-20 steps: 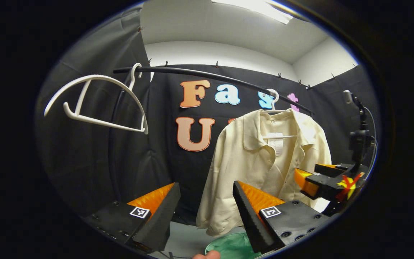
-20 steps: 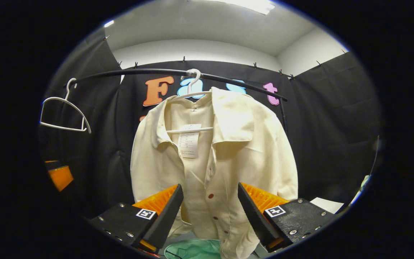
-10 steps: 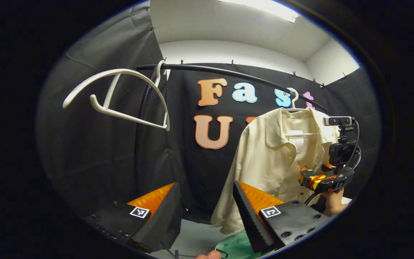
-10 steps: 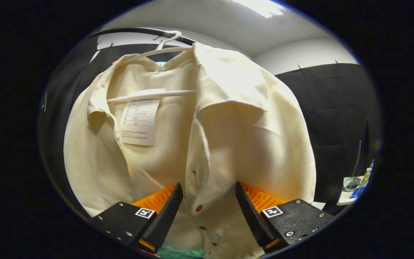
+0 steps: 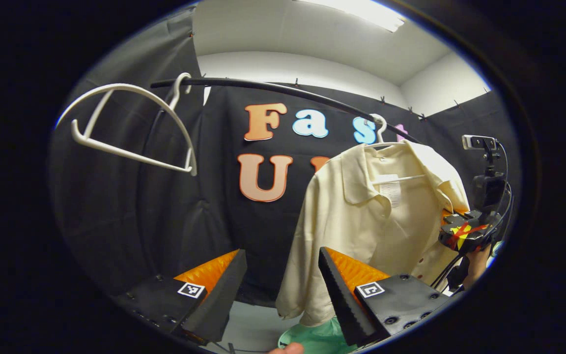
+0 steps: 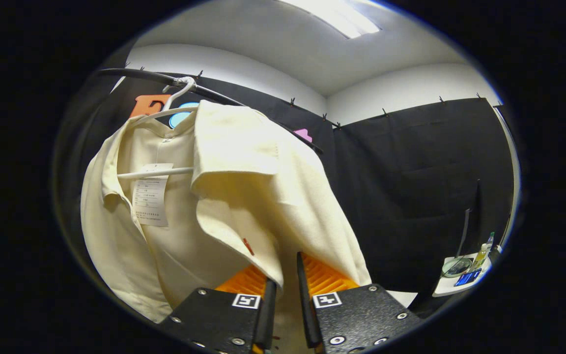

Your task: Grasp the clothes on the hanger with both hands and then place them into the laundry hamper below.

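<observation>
A cream shirt (image 5: pixel 361 216) hangs on a white hanger (image 5: pixel 379 135) from the black rail (image 5: pixel 273 93). In the right gripper view the shirt (image 6: pixel 243 196) is close up, and my right gripper (image 6: pixel 285 290) is shut on its front button edge, pulling the cloth aside. The same gripper (image 5: pixel 465 233), held by a hand, is at the shirt's right side in the left gripper view. My left gripper (image 5: pixel 283 275) stands open with nothing between its fingers, left of and apart from the shirt. Below the shirt is the green hamper (image 5: pixel 312 339).
An empty white hanger (image 5: pixel 126 128) hangs at the left end of the rail. A small white stand (image 6: pixel 465 273) with bottles sits at the far right. Black cloth walls close in the back and sides.
My right gripper has closed on the shirt's front edge and drawn it to the right. The left gripper stays open and has only shifted its view slightly.
</observation>
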Demonstrator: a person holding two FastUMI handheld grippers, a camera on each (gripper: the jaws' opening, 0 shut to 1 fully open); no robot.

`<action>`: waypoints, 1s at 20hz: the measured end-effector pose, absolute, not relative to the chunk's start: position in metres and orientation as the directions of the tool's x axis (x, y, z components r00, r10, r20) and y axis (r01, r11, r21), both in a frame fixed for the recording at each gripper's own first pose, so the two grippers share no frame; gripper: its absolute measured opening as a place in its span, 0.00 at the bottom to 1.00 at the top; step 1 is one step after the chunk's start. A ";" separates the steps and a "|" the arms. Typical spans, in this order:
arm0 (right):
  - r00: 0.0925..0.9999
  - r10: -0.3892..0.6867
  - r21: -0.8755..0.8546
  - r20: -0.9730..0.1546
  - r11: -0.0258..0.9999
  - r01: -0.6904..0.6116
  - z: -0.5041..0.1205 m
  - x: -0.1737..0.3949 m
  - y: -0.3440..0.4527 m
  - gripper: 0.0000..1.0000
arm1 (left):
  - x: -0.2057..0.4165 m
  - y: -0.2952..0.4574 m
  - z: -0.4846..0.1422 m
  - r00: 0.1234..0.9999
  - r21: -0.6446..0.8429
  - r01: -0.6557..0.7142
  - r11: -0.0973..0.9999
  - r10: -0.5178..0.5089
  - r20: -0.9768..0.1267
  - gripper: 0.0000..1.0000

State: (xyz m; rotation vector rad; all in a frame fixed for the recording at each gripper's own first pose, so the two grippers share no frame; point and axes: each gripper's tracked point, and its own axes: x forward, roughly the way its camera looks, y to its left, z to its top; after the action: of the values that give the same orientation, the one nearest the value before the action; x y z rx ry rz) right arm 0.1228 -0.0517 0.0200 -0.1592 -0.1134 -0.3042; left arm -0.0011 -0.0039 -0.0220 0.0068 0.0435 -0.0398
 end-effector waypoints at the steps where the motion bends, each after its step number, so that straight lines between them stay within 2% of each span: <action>1: 0.956 -0.262 -0.142 0.132 0.949 0.280 0.025 0.119 -0.052 0.08 | 0.005 -0.020 -0.024 0.996 0.000 0.077 0.997 -0.077 -0.043 1.00; 2: 0.964 -0.231 -0.146 0.132 0.957 0.249 0.030 0.113 -0.052 0.02 | 0.010 -0.039 -0.026 0.992 -0.015 0.120 0.993 -0.121 -0.039 0.96; 5: 0.979 -0.142 -0.158 0.148 0.974 0.165 0.050 0.094 -0.050 0.00 | 0.033 -0.103 -0.036 0.970 -0.065 0.240 0.969 -0.242 -0.023 0.99; 6: 0.982 -0.112 -0.160 0.149 0.978 0.135 0.055 0.089 -0.045 0.00 | 0.042 -0.122 -0.040 0.964 -0.068 0.264 0.962 -0.265 -0.007 0.92; 7: 0.984 -0.089 -0.162 0.152 0.980 0.114 0.059 0.084 -0.042 0.00 | 0.053 -0.137 -0.046 0.961 -0.057 0.275 0.960 -0.276 0.004 1.00; 8: 0.985 -0.072 -0.169 0.156 0.981 0.098 0.062 0.081 -0.042 0.00 | 0.067 -0.148 -0.053 0.962 -0.029 0.273 0.962 -0.272 0.012 1.00; 9: 0.986 -0.059 -0.178 0.157 0.980 0.087 0.064 0.077 -0.042 0.00 | 0.079 -0.154 -0.063 0.968 0.010 0.252 0.968 -0.252 0.017 0.92; 10: 0.987 -0.043 -0.183 0.153 0.981 0.072 0.065 0.074 -0.042 0.00 | 0.089 -0.160 -0.076 0.971 0.048 0.237 0.970 -0.238 0.020 0.97; 15: 0.995 0.010 -0.149 0.101 0.989 0.005 0.056 0.071 -0.034 0.00 | 0.136 -0.157 -0.143 0.995 0.227 0.098 0.969 -0.100 -0.005 0.97; 20: 0.997 0.013 -0.137 0.077 0.991 -0.003 0.055 0.063 -0.039 0.00 | 0.167 -0.127 -0.143 0.996 0.360 -0.062 0.931 0.037 0.078 0.97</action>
State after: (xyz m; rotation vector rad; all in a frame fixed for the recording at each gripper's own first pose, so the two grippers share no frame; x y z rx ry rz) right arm 0.0628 -0.0388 0.0548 -0.1370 -0.0777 0.0081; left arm 0.1667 -0.1267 -0.1428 0.3707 -0.0702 0.0508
